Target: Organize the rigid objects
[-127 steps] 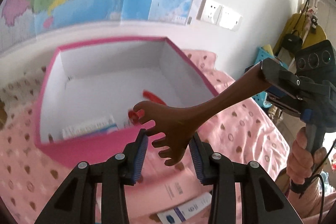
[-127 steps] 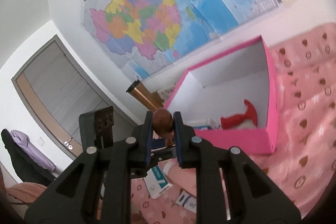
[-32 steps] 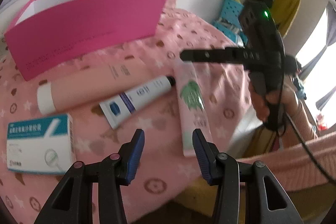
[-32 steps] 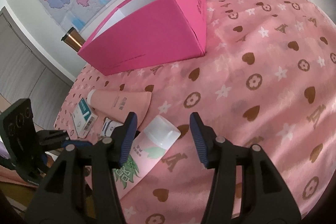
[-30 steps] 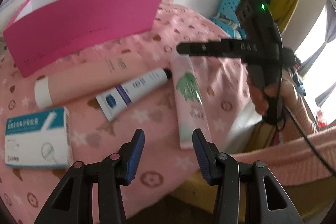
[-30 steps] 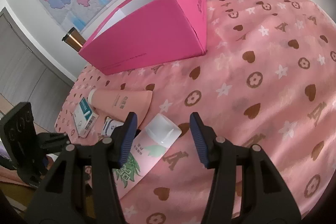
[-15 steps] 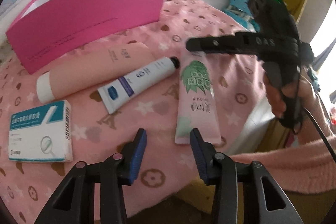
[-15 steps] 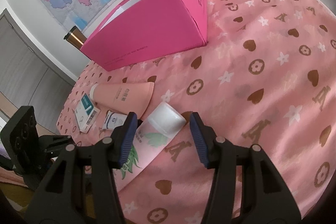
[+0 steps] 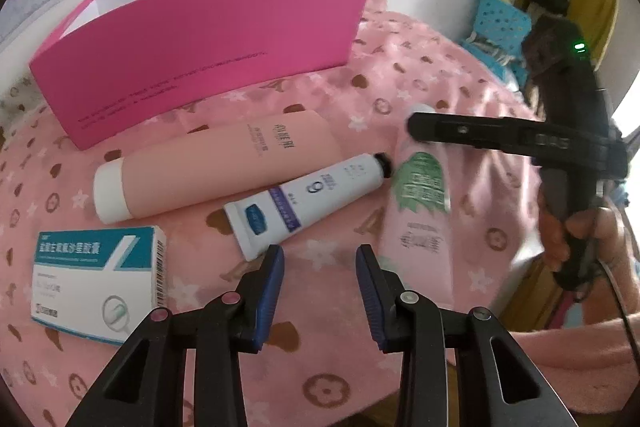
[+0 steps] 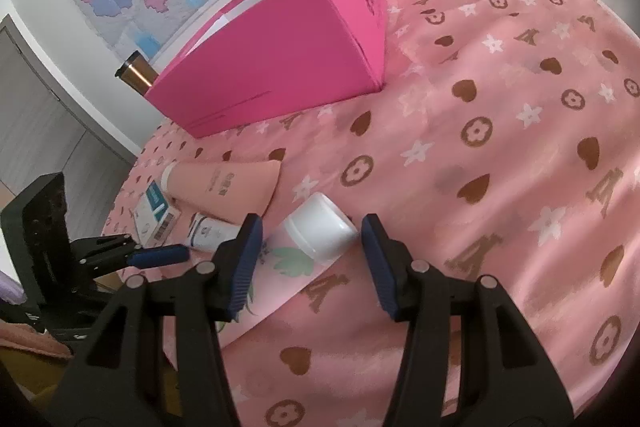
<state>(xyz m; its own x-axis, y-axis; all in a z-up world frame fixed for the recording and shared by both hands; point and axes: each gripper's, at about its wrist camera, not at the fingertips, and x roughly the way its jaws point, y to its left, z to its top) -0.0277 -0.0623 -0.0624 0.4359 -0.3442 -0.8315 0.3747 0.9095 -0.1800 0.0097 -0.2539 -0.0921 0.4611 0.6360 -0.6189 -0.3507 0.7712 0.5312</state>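
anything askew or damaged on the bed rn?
No damage or spills. The pink box sits upright. Three tubes and a medicine carton lie loose at mixed angles; the green-leaf tube reaches the bed's edge.

The open-topped magenta cardboard box (image 9: 208,39) walls off the far side of the pink patterned bedspread (image 10: 500,155); to its right the cloth lies bare and wide. In front of it four things crowd together: a teal-and-white carton (image 9: 96,275), a peach tube with a white cap (image 9: 216,167), a slim white tube with a black cap (image 9: 312,195) touching it, and a pale pink tube with a green leaf print (image 9: 420,203). A narrow strip of cloth separates box and peach tube. The right claw (image 10: 312,259) straddles the pink tube's white cap. The left claw (image 9: 320,291), its jaws having just been closing with nothing between them, hangs over bare cloth between the white and pink tubes.
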